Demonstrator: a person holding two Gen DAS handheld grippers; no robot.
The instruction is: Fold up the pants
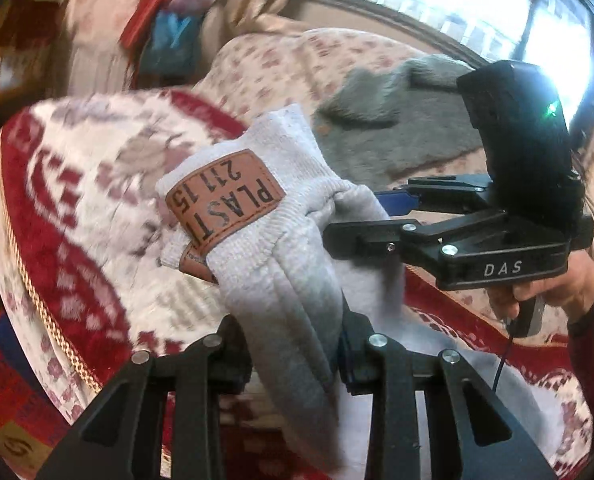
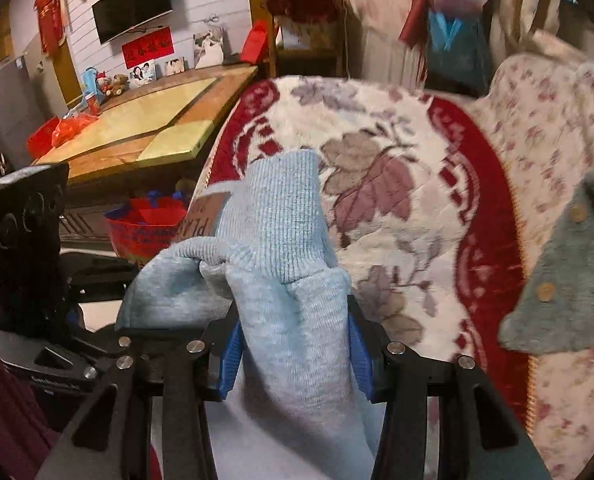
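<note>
A: Nearest first. The left gripper (image 1: 293,356) is clamping its jaws on a bunch of the grey pants (image 1: 281,280), just below the ribbed waistband; the cloth is filling the gap between them.

B: The right gripper (image 2: 295,354) is doing likewise. Its blue pads (image 2: 357,354) are pressing on a thick gather of the same pants (image 2: 285,280), with the ribbed band standing above the jaws.

A: Position: the pants are hanging in the air between both grippers, above the red-and-white floral blanket (image 1: 77,208). The waistband is pointing up and away from the cameras, the brown patch (image 1: 225,200) lying sideways across it. The long axis is running downward, legs dropping out of view below.

B: Risks, as I judge them: each grip is taking a bunched wad, not a flat edge, so layers may be slipping out unevenly and the fold line coming out crooked.

A: Also, the two grippers are sitting close together; the waistband is sagging and twisting between them. Farther off, the grey fuzzy garment (image 2: 569,272) is lying on the covered sofa (image 2: 545,128), where trailing legs could be snagging it.
</note>
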